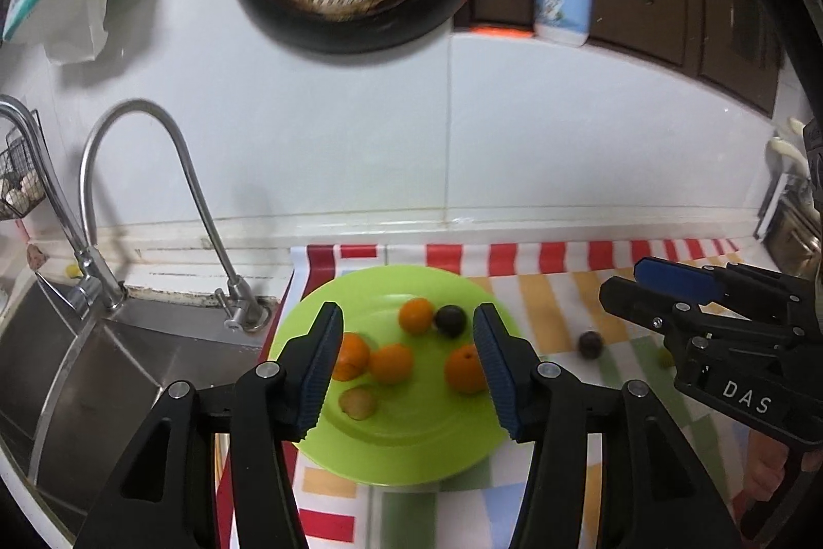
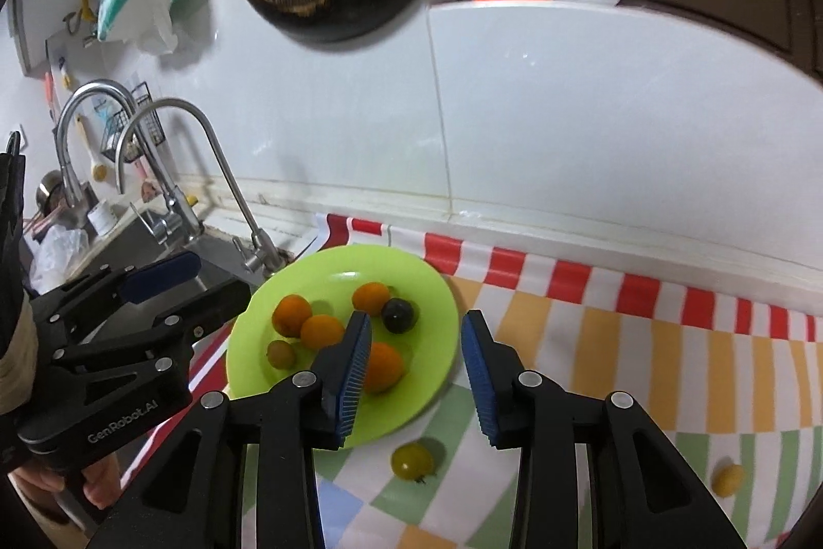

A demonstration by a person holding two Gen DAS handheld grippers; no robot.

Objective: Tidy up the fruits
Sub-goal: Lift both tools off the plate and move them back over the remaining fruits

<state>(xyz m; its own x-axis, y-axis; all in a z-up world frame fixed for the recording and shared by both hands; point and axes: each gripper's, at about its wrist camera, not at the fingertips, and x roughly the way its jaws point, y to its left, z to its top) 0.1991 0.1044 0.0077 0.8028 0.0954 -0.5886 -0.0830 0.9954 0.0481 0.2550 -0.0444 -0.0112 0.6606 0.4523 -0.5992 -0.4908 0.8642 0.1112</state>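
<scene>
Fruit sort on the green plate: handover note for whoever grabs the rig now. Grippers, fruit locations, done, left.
Left gripper: open, empty, above the green plate.
Right gripper: open, empty, over the plate's right edge.
On the plate: four oranges, e.g., one dark plum, one small greenish fruit.
Off the plate, on the striped cloth: green-yellow tomato, small yellow fruit, another dark plum.
Done: six pieces plated.
Left: probably plate the three loose pieces; the tomato is closest to the right gripper.
</scene>
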